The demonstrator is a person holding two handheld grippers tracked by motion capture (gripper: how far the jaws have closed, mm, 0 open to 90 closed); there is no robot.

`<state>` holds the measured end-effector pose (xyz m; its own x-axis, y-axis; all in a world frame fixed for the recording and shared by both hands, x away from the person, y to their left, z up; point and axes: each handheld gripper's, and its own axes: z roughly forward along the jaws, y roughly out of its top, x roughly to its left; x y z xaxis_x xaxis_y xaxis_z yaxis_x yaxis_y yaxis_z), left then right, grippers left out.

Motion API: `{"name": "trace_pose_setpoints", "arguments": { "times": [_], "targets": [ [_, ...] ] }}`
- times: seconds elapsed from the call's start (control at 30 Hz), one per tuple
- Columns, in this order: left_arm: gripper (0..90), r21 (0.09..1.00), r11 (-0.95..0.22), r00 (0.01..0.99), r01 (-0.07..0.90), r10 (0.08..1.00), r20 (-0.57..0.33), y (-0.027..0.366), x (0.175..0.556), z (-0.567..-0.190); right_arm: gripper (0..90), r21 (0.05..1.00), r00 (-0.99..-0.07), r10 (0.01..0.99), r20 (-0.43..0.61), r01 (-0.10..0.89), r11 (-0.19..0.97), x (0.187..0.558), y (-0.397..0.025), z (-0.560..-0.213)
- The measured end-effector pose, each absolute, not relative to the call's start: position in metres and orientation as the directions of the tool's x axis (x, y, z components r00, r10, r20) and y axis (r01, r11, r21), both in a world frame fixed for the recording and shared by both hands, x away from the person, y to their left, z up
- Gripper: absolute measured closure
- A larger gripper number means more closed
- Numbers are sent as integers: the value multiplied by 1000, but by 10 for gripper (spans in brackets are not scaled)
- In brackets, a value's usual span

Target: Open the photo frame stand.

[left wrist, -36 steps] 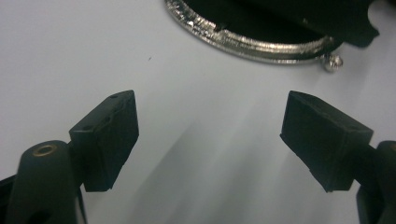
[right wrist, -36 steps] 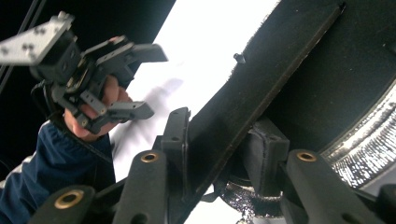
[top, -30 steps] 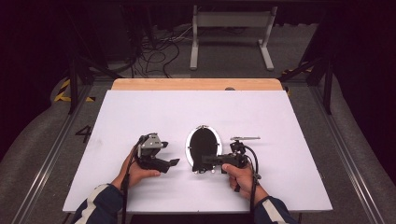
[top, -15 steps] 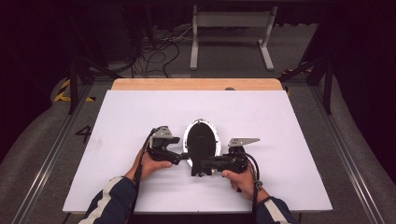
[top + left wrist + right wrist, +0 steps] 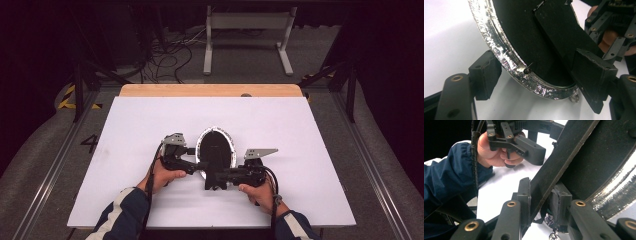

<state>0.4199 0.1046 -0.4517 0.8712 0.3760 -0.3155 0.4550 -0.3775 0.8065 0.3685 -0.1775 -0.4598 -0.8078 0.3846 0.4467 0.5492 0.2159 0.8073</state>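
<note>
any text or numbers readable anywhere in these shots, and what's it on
"4": a dark number on the grey floor left of the white table.
Nothing readable on the oval frame, the left gripper or the right gripper.

Over the last second the left claw (image 5: 196, 166) has moved from about 9 o'clock of the oval frame (image 5: 216, 150), clear of it, in toward the frame's lower left rim, and its jaws now straddle the silver edge. The right claw (image 5: 216, 176) has slid from 5 o'clock in under the frame's near end, now pinching the black stand strip (image 5: 554, 173). Both hands have drawn closer together on the worktop (image 5: 320, 190).
</note>
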Motion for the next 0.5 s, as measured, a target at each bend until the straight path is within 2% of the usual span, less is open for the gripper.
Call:
{"name": "trace_pose_setpoints", "arguments": {
  "times": [0.17, 0.33, 0.5],
  "targets": [
    [308, 818, -358, 874, 450, 366, -320, 109, 420, -448, 724, 809, -812, 384, 440, 544, 224, 368, -179, -460],
    [407, 841, -320, 876, 436, 367, -314, 113, 417, -442, 731, 808, -808, 403, 429, 543, 229, 367, -180, -458],
    [495, 858, -322, 888, 400, 366, -277, 113, 414, -439, 746, 806, -800, 422, 426, 548, 224, 367, -182, -459]
  ]
}}
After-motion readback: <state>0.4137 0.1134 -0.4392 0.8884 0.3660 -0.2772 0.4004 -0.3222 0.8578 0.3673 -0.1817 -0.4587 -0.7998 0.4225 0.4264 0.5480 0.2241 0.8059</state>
